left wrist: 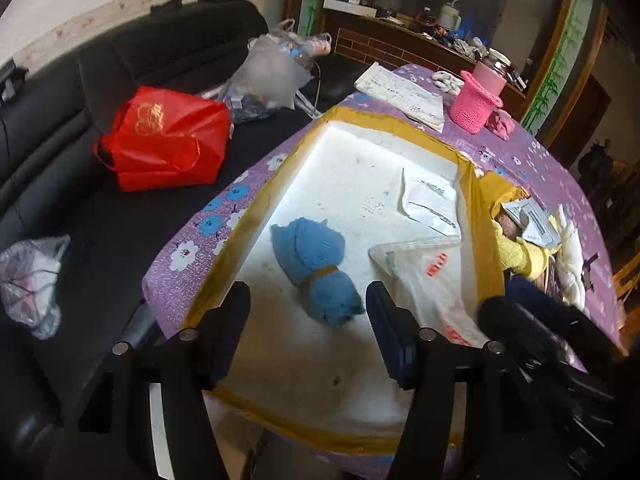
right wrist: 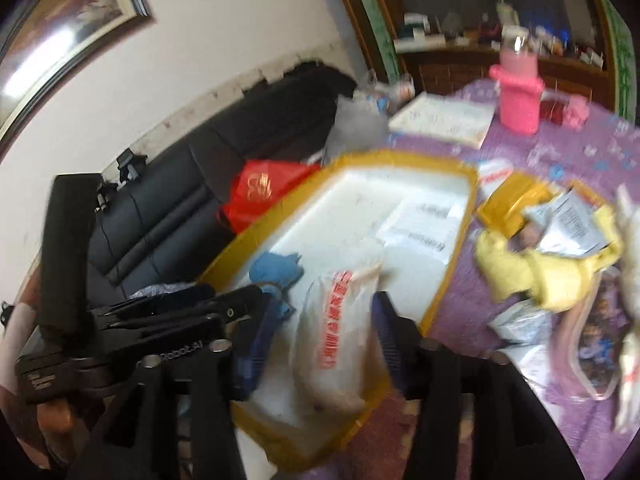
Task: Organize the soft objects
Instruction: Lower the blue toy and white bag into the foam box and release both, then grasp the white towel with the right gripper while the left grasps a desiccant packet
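A white foam box edged in yellow tape sits on the purple flowered table. A blue rolled towel lies inside it, just ahead of my open, empty left gripper. A white plastic bag with red print lies in the box to its right. In the right wrist view the same bag sits between the fingers of my right gripper, whose jaws stand wide apart; the view is blurred. The blue towel shows behind it. A yellow cloth lies right of the box.
A pink knitted cup and a notebook stand at the table's far end. Papers and a white soft thing lie by the yellow cloth. A black sofa holds a red bag and plastic bags.
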